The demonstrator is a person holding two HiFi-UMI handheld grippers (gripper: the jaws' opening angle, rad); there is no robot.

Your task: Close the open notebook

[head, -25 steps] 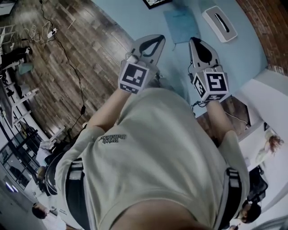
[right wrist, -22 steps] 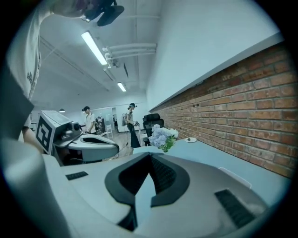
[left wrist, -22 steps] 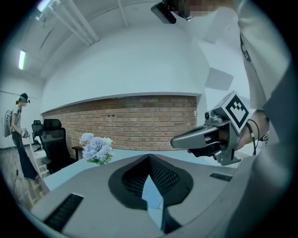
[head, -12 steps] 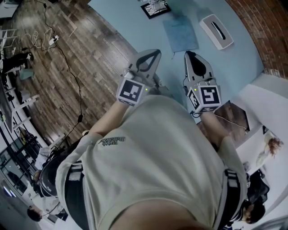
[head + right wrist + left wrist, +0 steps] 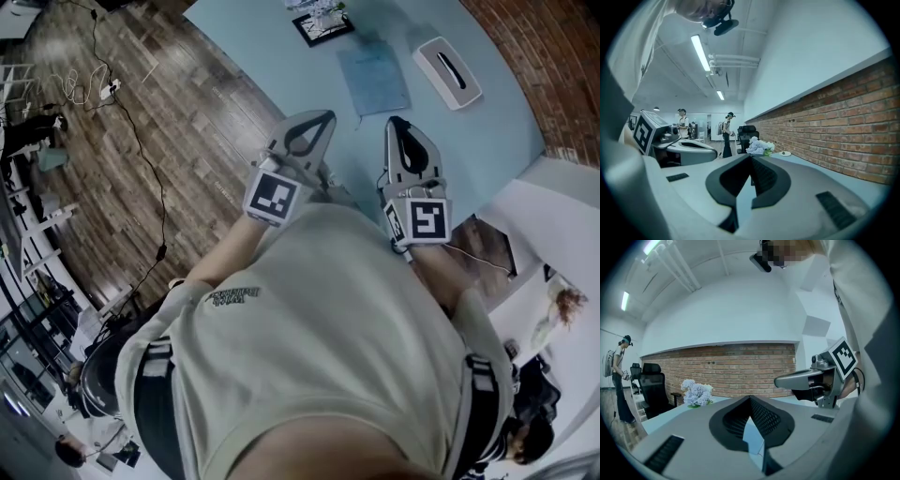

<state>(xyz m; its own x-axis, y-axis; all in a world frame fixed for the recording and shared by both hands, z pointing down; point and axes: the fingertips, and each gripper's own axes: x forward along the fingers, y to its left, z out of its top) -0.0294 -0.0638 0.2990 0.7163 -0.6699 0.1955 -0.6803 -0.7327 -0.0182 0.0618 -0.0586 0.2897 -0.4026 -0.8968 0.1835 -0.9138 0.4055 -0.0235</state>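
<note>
A blue notebook (image 5: 375, 77) lies flat on the light blue table (image 5: 281, 66); it shows as one plain blue rectangle. Both grippers hover side by side in front of the person's chest, short of the notebook. My left gripper (image 5: 323, 115) is shut, its tips meeting with nothing between them (image 5: 750, 398). My right gripper (image 5: 398, 121) is also shut and empty (image 5: 751, 157). Each gripper view looks out level over the table, so the notebook is hidden there. The right gripper (image 5: 780, 380) shows in the left gripper view.
A white tissue box (image 5: 448, 72) lies right of the notebook. A dark tray with pale flowers (image 5: 322, 21) stands at the far table edge; the flowers (image 5: 697, 393) show ahead. A brick wall (image 5: 843, 126) runs behind. People stand far off (image 5: 726, 133). Wooden floor (image 5: 141, 141) lies left.
Both grippers have slid down the picture, farther from the notebook, and the table's far end has come more into view. Both stay shut.
</note>
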